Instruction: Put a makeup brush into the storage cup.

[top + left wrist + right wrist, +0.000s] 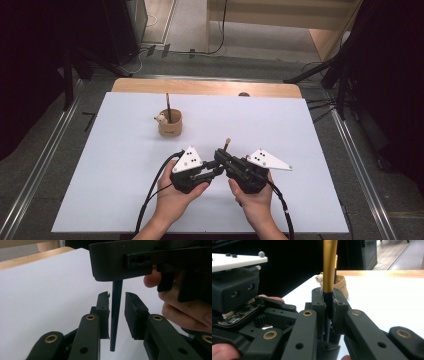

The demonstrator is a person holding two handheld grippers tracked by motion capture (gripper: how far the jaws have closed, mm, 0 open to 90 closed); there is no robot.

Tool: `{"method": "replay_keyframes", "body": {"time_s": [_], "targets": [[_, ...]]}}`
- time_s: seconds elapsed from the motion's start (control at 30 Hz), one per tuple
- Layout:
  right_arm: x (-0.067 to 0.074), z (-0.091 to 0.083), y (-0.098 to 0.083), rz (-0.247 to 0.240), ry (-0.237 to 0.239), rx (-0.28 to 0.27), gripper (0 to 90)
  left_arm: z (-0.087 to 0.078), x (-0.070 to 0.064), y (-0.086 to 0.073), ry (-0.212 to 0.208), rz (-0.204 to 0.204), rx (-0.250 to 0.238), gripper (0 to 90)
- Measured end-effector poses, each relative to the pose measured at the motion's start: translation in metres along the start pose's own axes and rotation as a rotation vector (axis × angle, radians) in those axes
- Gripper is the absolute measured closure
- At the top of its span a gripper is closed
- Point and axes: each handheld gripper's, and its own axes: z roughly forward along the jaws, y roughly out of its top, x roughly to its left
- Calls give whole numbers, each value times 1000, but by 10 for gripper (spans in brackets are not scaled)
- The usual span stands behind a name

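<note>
My right hand-held gripper [329, 307] squeezes the pen [329, 265] upright above the tabletop [300, 130]. My left hand-held gripper [117, 312] is open around its dark tip, not touching. If I close crooked, the pen could tilt or slip. The pen's tip end is hard to make out.

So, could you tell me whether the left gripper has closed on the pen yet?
Not yet. The left gripper is open: the pen's dark tip hangs between its pads with gaps on both sides. The right gripper holds the pen.
</note>
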Motion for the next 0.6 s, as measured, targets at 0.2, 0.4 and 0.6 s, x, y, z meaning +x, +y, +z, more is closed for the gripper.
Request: {"method": "replay_keyframes", "body": {"time_s": [0.2,0.4,0.6], "targets": [[3,1,-1,-31,9,-6,779,-1,3,1,-10,4,18,845],[3,-2,5,-72,-9,-3,132,-8,12,-1,13,-10,6,846],[-9,-16,7,-58,-40,-42,134,-13,22,-4,42,-26,-9,846]]}}
